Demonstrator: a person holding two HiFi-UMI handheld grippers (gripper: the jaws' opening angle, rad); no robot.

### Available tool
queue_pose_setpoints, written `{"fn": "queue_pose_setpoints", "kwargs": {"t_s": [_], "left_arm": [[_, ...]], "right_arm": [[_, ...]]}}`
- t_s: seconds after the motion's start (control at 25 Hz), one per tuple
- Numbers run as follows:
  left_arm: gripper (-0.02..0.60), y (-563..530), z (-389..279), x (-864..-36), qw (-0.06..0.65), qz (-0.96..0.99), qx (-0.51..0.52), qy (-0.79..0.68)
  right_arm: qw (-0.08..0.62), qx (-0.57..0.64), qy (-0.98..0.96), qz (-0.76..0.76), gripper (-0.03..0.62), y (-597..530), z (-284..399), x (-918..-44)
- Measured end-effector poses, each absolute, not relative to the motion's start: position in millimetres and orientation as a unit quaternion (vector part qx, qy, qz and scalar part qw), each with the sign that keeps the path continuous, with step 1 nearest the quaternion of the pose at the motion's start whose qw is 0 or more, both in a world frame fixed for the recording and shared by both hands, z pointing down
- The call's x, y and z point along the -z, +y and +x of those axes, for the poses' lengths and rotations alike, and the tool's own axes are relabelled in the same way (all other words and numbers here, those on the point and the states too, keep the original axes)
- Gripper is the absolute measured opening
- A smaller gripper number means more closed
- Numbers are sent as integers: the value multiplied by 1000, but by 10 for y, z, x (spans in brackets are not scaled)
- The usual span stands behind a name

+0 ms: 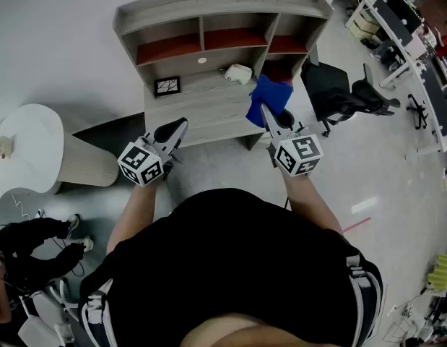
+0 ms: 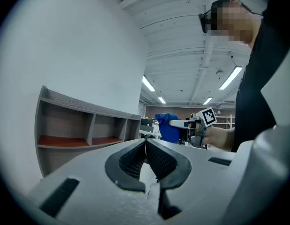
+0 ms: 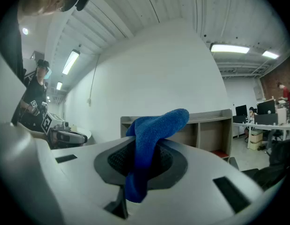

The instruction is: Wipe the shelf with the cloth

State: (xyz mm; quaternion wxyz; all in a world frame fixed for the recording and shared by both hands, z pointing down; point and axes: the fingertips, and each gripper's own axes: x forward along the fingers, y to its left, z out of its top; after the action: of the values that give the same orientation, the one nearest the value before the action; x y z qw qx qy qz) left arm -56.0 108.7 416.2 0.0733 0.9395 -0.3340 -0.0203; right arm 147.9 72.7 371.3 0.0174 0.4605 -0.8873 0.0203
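A grey wooden shelf unit [image 1: 209, 107] with red-lined upper compartments [image 1: 169, 48] stands against the white wall. My right gripper [image 1: 265, 113] is shut on a blue cloth [image 1: 268, 100], held in front of the unit's right end, level with its desk surface. In the right gripper view the blue cloth [image 3: 147, 146] drapes out of the closed jaws, with the shelf [image 3: 205, 125] behind. My left gripper [image 1: 181, 126] is shut and holds nothing, in front of the unit's lower left. The left gripper view shows the shelf [image 2: 84, 130] and the cloth [image 2: 167, 127] to the right.
A small framed picture [image 1: 167, 86], a white object [image 1: 239, 73] and a small round disc [image 1: 202, 61] rest on the shelf unit. A black office chair [image 1: 331, 92] stands to its right. A white round table [image 1: 24, 150] is on the left.
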Motion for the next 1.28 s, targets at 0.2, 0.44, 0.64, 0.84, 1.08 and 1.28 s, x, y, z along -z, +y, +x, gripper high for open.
{"fn": "queue_pose_setpoints", "kwargs": {"t_s": [0.2,0.44,0.64,0.84,1.08,1.28], "left_arm": [[18,1035,-467,-4173,66,941,18,-332],[18,1030,-357,-4101,49,940,16,-338],[18,1048,-255,-4062,43,939,18,-341],[18,1076,-183,-4044,40,937,21,-347],[18,1095,-179,-4007,38,935,25,-351],[18,1002,-262,-4017,39,936,22,-348]], "right_arm": [[19,-15,-887,461,55,666,1536,-3744],[28,-14,-891,452,55,661,1588,-3810],[25,2,-900,434,55,705,1596,-3778],[26,-1,-906,423,57,738,1612,-3811],[32,-12,-907,420,57,742,1648,-3863],[40,-19,-907,420,57,689,1616,-3908]]}}
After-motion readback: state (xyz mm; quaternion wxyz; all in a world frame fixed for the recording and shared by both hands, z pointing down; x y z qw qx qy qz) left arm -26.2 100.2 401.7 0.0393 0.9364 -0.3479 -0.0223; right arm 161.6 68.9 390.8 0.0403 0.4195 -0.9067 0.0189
